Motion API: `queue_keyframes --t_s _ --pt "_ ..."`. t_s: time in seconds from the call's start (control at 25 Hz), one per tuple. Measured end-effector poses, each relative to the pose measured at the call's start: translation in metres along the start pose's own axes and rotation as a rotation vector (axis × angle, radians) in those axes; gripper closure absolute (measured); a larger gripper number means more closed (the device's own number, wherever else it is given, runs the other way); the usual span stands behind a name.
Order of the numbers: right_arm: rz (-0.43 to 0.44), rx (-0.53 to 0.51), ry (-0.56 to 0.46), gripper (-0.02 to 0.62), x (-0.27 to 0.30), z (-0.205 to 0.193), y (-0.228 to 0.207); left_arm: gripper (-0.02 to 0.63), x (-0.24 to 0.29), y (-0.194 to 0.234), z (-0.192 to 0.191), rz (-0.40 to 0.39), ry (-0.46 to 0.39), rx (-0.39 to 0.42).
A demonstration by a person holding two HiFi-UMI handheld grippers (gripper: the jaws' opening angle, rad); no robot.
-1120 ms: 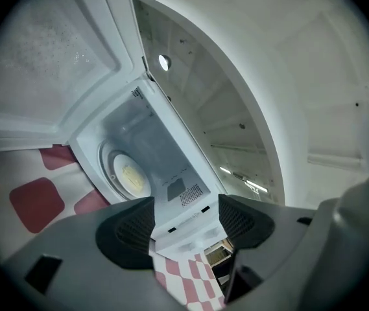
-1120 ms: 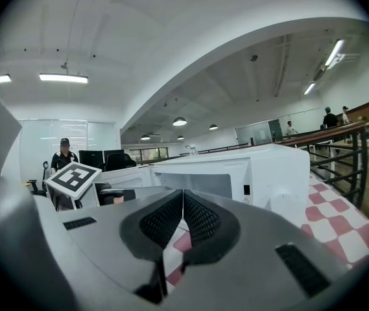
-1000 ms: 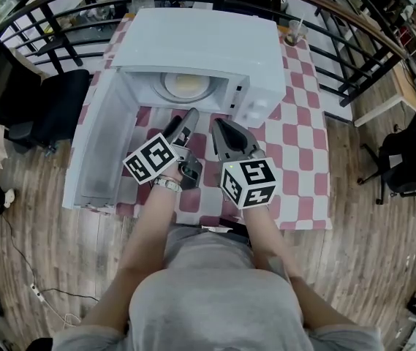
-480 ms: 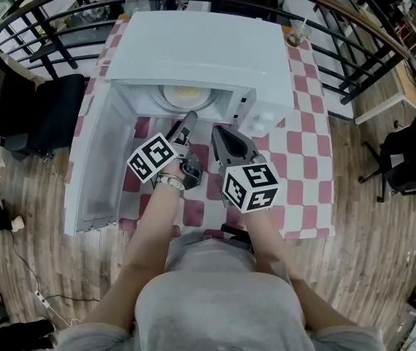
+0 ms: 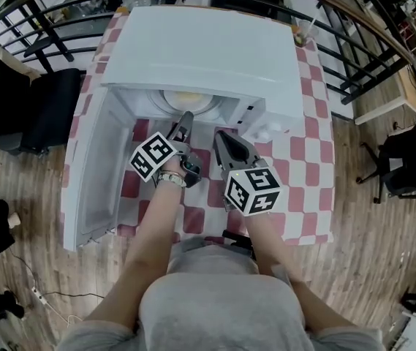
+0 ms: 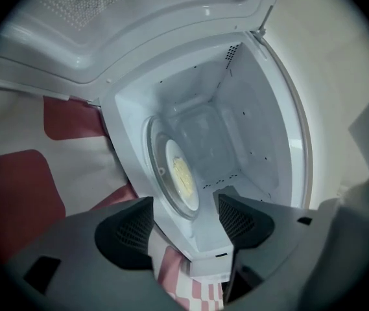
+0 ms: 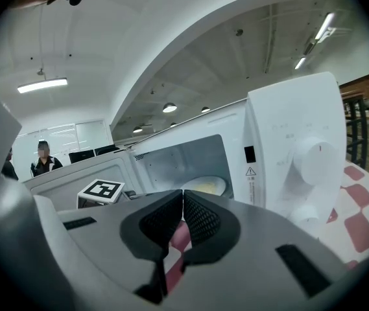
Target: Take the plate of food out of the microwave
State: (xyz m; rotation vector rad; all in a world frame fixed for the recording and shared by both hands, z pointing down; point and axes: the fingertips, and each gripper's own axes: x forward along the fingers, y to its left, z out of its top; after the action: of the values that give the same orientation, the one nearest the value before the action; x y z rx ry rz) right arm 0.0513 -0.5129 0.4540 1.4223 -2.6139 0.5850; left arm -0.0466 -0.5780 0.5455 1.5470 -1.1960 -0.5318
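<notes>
At the microwave (image 5: 200, 50) mouth, the left gripper (image 5: 186, 120) is edging nearer, jaws spread and empty, toward the plate of food (image 5: 188, 99) inside at twelve o'clock; the right gripper (image 5: 222, 136) is trailing, jaws pressed together.

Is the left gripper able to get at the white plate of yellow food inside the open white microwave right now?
Probably yes. The door of the white microwave hangs wide open, the left gripper points into the cavity with jaws apart, and nothing stands before the white plate of food.
</notes>
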Motion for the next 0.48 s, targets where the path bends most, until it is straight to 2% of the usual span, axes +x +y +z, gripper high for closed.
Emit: queue_keyframes --t_s 0.28,0.48 --pt "-0.019 0.022 0.023 0.568 0.006 -0.009 -0.01 0.304 0.015 0.019 -0.004 0.019 -0.009 -0.124" --pt "-0.032 0.028 0.039 0.568 0.008 -0.015 -0.015 0.302 0.023 0.026 -0.005 0.038 -0.028 -0.168"
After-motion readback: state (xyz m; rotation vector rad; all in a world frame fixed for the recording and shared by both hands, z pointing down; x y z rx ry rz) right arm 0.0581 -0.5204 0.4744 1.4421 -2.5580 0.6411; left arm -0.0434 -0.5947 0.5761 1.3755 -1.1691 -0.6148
